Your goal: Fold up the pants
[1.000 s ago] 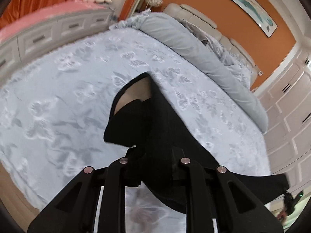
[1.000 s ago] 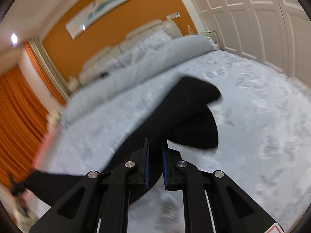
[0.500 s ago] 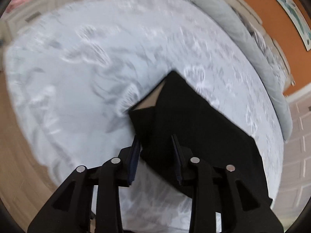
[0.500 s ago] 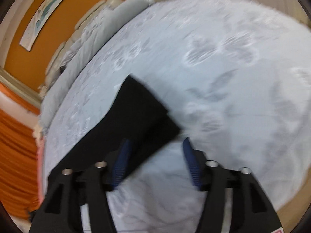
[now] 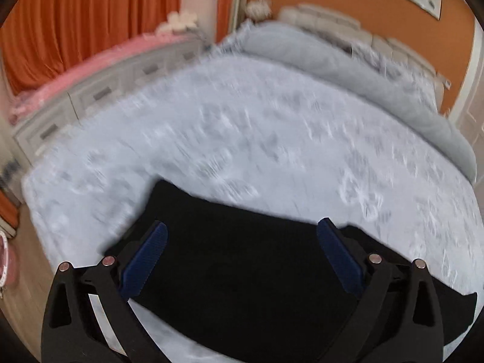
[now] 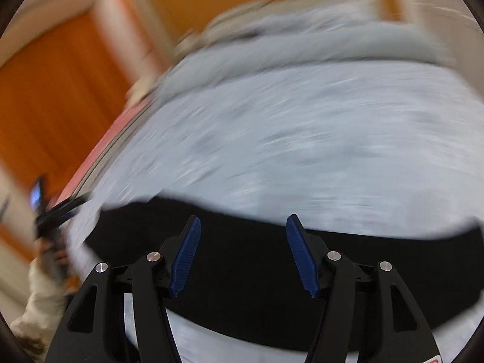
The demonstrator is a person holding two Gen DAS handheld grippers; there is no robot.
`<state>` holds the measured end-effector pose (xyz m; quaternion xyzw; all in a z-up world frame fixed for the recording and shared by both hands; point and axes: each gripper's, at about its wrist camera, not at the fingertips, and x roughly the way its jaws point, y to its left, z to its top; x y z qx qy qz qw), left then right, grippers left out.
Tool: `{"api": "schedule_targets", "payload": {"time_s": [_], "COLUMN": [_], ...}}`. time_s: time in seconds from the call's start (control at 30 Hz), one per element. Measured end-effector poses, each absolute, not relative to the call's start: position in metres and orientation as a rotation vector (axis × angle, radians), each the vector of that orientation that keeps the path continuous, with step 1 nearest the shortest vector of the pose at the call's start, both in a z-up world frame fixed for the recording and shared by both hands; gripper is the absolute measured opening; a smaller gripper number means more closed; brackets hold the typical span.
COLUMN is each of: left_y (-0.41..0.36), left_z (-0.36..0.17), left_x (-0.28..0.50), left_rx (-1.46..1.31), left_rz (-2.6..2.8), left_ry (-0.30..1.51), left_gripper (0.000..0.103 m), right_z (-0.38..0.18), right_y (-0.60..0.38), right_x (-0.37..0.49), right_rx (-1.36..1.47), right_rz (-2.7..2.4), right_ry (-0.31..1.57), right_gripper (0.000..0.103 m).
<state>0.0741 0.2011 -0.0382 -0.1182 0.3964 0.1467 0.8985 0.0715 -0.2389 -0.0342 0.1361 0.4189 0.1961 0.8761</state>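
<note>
Black pants (image 5: 242,287) lie flat on the pale blue butterfly-print bed (image 5: 257,136), near its front edge, as a wide folded band. My left gripper (image 5: 242,225) hovers over them with its jaws opening wide. The cloth shows between the blue pads (image 5: 145,260), but they do not press on it. In the right wrist view the pants (image 6: 242,272) stretch across the frame under my right gripper (image 6: 243,220). It is open, and its pads (image 6: 184,257) are clear of the cloth. Both views are blurred by motion.
A rolled grey duvet (image 5: 332,57) and a padded headboard lie at the far end of the bed. White drawers (image 5: 90,93) with a pink top stand along the left, before orange curtains (image 5: 75,15). A person's pale sleeve (image 6: 42,296) shows at far left.
Both grippers were shut on the lifted pants, then opened and let go. The pants now lie flat on the bed, and both cameras have drawn back toward the front edge.
</note>
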Motion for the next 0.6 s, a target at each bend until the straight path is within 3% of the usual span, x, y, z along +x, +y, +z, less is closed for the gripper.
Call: {"api": "schedule_targets", "payload": {"time_s": [0.17,0.33,0.37,0.4,0.43,0.6], "left_y": [0.203,0.227,0.230,0.232,0.234,0.228], "left_z": [-0.073,-0.078,-0.080,-0.080,-0.082,-0.088], "left_x": [0.084,0.084,0.084,0.085,0.086,0.089], "left_rx": [-0.199,-0.208,-0.216,-0.225,-0.226,-0.161], "left_rz": [0.306,0.319,0.308,0.299,0.292,0.285], "left_ry": [0.861,0.857,0.863,0.866,0.869,0.878], "left_gripper": [0.096,0.096,0.096,0.096,0.096,0.096], "right_z": [-0.068,-0.113,-0.125,-0.133,-0.138,-0.133], "right_y": [-0.089,-0.005,0.011,0.027,0.037,0.035], "right_x": [0.163,0.208,0.213,0.216,0.215,0.237], "right_rx": [0.135,0.014,-0.023,-0.059,-0.103,-0.074], "right_rz": [0.555,0.539,0.556,0.577,0.585,0.525], "right_ry": [0.978,1.087,1.120,1.131,1.132,1.056], "right_gripper": [0.055,0.055,0.051,0.017,0.011,0.004]}}
